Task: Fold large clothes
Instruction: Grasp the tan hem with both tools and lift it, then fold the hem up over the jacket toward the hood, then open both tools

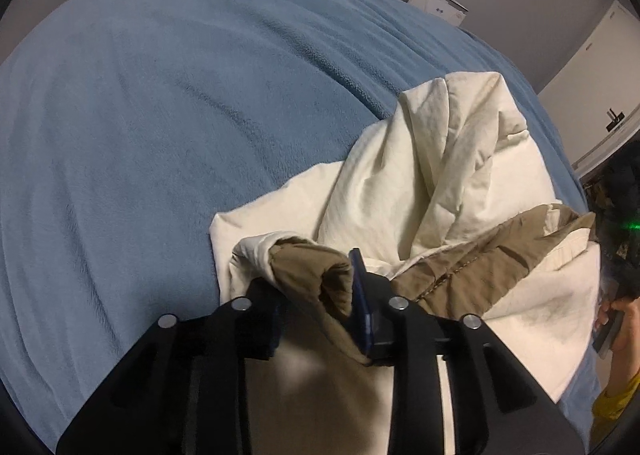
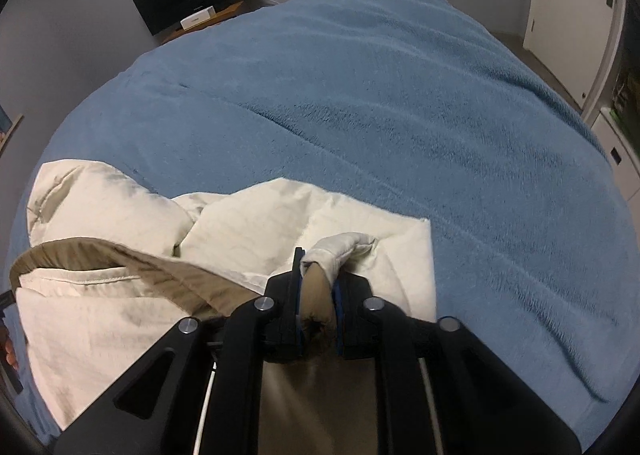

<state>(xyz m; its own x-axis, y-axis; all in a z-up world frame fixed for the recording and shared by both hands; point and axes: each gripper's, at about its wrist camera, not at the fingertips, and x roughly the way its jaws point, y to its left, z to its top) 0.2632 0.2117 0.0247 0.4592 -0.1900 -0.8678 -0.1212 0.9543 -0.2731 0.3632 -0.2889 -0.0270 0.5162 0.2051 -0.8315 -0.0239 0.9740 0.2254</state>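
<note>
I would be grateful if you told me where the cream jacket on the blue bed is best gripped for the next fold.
Probably grip the cream jacket at its two near corners, coming from the near edge of the blue blanket. There the thin hem, tan lining showing, bunches to fit a claw; the padded middle is too bulky.

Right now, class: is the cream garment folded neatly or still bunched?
Bunched: the cream garment lies in crumpled humps on the blue blanket, khaki lining turned out.
</note>
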